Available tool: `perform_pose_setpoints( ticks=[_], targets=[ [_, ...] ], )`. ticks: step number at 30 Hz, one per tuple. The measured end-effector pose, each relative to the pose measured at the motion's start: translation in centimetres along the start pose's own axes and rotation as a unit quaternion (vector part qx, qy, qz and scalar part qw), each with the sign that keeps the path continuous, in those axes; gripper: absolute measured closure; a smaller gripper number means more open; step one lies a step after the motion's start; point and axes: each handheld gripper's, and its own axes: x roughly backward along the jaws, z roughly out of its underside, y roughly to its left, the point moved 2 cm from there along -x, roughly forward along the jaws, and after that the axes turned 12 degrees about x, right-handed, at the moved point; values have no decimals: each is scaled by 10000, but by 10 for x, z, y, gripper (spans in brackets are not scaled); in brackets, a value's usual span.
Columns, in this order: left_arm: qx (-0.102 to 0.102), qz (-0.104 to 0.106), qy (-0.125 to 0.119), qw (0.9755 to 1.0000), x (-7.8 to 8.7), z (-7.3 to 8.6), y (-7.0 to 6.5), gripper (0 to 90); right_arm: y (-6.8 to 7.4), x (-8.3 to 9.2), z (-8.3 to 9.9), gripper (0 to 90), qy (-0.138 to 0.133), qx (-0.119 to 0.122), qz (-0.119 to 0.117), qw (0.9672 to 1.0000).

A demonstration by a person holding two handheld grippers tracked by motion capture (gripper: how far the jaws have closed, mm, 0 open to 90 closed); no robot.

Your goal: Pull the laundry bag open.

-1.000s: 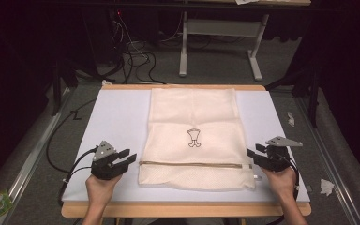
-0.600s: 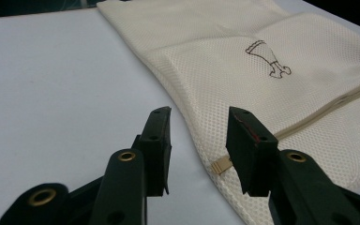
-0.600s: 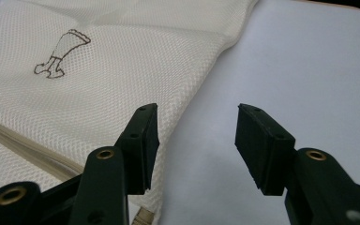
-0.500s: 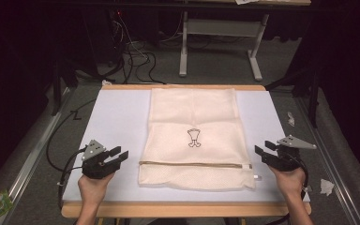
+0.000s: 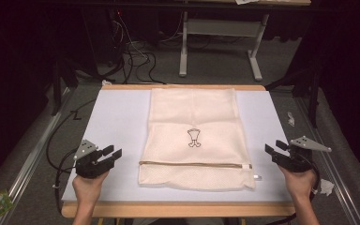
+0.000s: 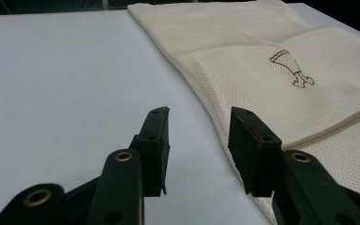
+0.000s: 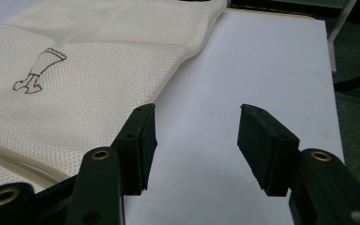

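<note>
Now the cream mesh bag (image 5: 194, 136) is laid flat in the middle of the white surface (image 5: 117, 122), with its zipper (image 5: 194, 164) running across near the front edge and a small drawing (image 5: 194, 138) printed at the centre. The zipper seems to be closed, its pull (image 5: 258, 176) lying at the right end. The bag is touched by nothing.

The left hand-held gripper (image 5: 110, 153) is held just beside the bag's left edge, near the front corner; its jaws have just been opening and nothing is between them. The right hand-held gripper (image 5: 273, 151) is kept over the right edge of the surface, a little apart from the bag; its jaws have also just been opening, wide and empty.

Judged from this, the bag is neatly placed and released, and any further handling, if intended, is not yet begun.
</note>
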Motion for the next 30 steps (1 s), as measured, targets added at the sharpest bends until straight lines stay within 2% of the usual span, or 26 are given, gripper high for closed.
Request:
perform_pose_setpoints(
  ticks=[4,13,19,27,30],
  targets=[
    [100,-56,-78,9999,1,0,4,580,-5,3,4,481,19,-120,56,9999],
    [200,-167,-63,9996,0,1,13,572,-16,6,12,480,2,-321,172,9993],
    [317,-256,-93,9991,-2,3,19,565,-22,6,17,480,12,-377,261,9989],
    [326,-459,-43,9984,-10,4,26,546,-28,2,24,480,12,-576,323,9978],
    [325,-516,-33,9981,-14,4,27,541,-29,-1,25,481,23,-580,326,9978]
  ],
)
